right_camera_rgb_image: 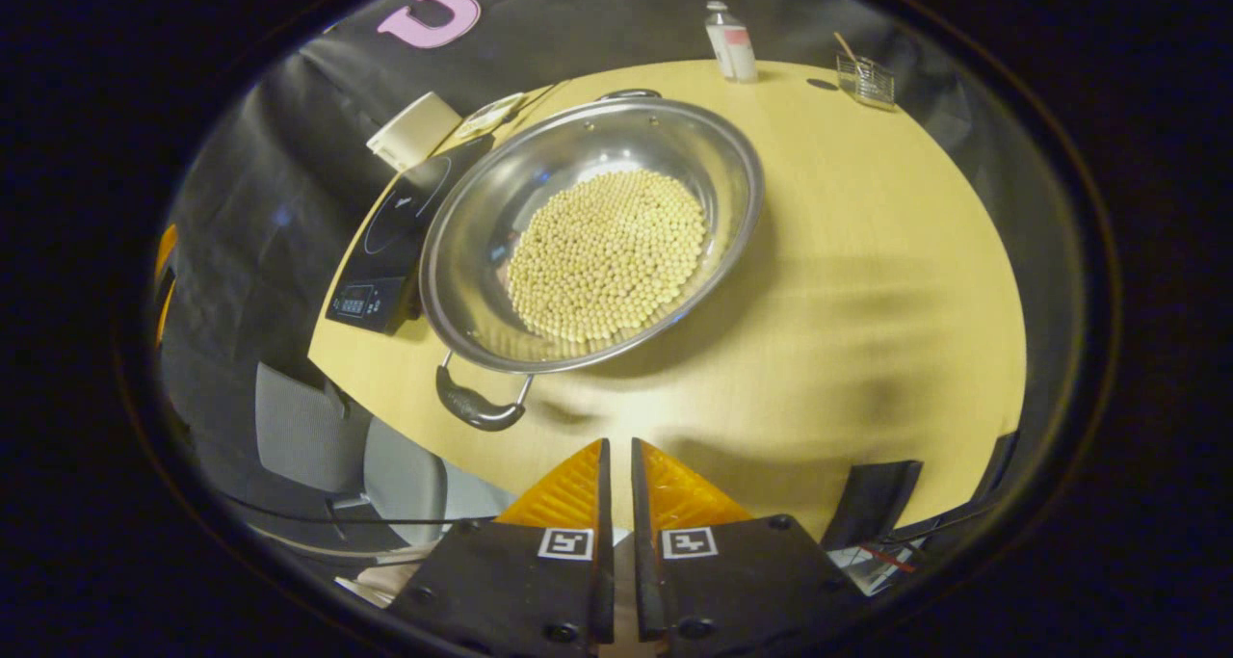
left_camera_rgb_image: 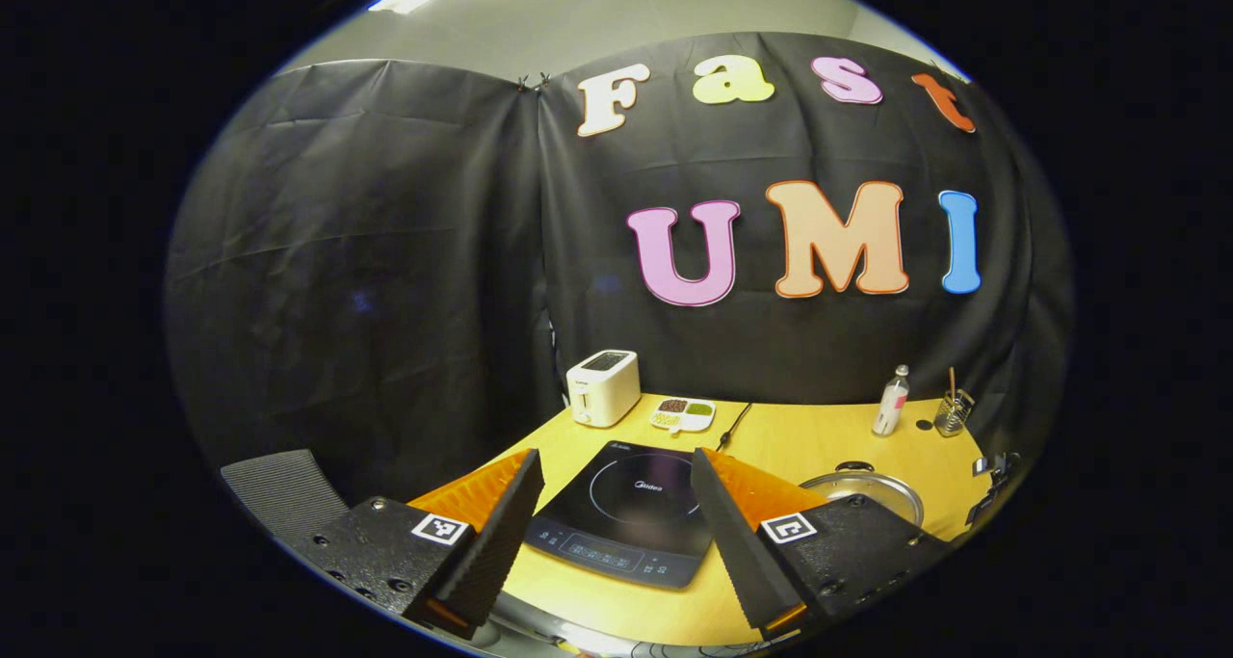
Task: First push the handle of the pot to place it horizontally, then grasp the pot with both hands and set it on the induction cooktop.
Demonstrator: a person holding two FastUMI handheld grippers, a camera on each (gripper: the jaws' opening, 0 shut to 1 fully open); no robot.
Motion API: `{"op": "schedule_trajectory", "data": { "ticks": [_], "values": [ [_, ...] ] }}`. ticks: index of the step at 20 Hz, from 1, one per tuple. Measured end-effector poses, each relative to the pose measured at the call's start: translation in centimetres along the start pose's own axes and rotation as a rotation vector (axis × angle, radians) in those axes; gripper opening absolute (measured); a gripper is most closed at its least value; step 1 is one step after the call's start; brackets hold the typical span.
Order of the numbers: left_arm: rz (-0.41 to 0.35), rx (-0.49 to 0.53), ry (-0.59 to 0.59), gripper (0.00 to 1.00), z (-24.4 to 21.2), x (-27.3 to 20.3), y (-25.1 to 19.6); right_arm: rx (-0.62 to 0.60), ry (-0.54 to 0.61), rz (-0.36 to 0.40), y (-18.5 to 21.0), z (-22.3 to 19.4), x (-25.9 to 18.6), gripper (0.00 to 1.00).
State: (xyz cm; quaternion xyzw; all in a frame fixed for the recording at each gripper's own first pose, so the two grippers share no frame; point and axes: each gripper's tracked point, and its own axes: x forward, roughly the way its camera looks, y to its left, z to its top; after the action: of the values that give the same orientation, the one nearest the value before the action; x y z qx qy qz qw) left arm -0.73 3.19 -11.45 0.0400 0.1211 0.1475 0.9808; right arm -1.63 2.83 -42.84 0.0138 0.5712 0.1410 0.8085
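The pot (right_camera_rgb_image: 590, 234), a wide steel pan holding pale round beans (right_camera_rgb_image: 607, 253), sat on the yellow table (right_camera_rgb_image: 867, 282) with its left side touching or slightly overlapping the edge of the induction cooktop (right_camera_rgb_image: 385, 244). Its dark near handle (right_camera_rgb_image: 477, 409) pointed toward the table's front edge and reached almost to it, while the far handle (right_camera_rgb_image: 628, 93) showed at the opposite rim. To the pot's right the table lay bare and open out to the curved edge. The right gripper (right_camera_rgb_image: 616, 465) hung above the front edge of the table, its fingers nearly closed with only a thin gap between them and nothing held, apart from the near handle. In the left gripper view the left gripper (left_camera_rgb_image: 616, 504) was spread wide and empty, framing the cooktop (left_camera_rgb_image: 626, 518), whose glass top was clear; the pot's rim (left_camera_rgb_image: 867, 492) showed just beside its right finger. Along the back edge stood a toaster (left_camera_rgb_image: 603, 386), a small divided dish (left_camera_rgb_image: 682, 413), a bottle (left_camera_rgb_image: 891, 403) and a wire holder (left_camera_rgb_image: 954, 412), well apart from the pot.
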Motion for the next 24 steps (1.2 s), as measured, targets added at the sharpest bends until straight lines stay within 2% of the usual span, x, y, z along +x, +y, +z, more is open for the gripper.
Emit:
{"op": "schedule_trajectory", "data": {
  "ticks": [4, 5, 7, 11, 16, 24],
  "values": [
    [0.026, -0.017, 0.026, 0.93, -0.9, 0.2, 0.7, 0.021, 0.023, 0.024, 1.8, 0.5, 1.8, 0.12],
    [0.03, -0.023, 0.029, 0.96, -1.1, 0.4, 0.8, 0.014, 0.029, 0.023, 2.1, 0.5, 2.2, 0.12],
    [0.033, -0.033, 0.035, 0.93, -1.3, 1.1, 1.1, -0.002, 0.038, 0.005, 2.0, 0.5, 2.6, 0.12],
    [-0.003, -0.052, 0.05, 0.94, -1.9, 3.1, 1.2, 0.024, 0.035, -0.021, 2.7, 0.5, 2.8, 0.11],
    [-0.108, -0.045, 0.051, 0.94, -1.9, 6.9, 1.9, 0.114, 0.019, -0.072, 4.9, 0.5, 3.9, 0.11],
    [-0.312, 0.061, -0.001, 0.94, -0.6, 13.3, 3.0, 0.399, -0.067, -0.094, 11.3, 2.3, 6.6, 0.1]
  ]
}}
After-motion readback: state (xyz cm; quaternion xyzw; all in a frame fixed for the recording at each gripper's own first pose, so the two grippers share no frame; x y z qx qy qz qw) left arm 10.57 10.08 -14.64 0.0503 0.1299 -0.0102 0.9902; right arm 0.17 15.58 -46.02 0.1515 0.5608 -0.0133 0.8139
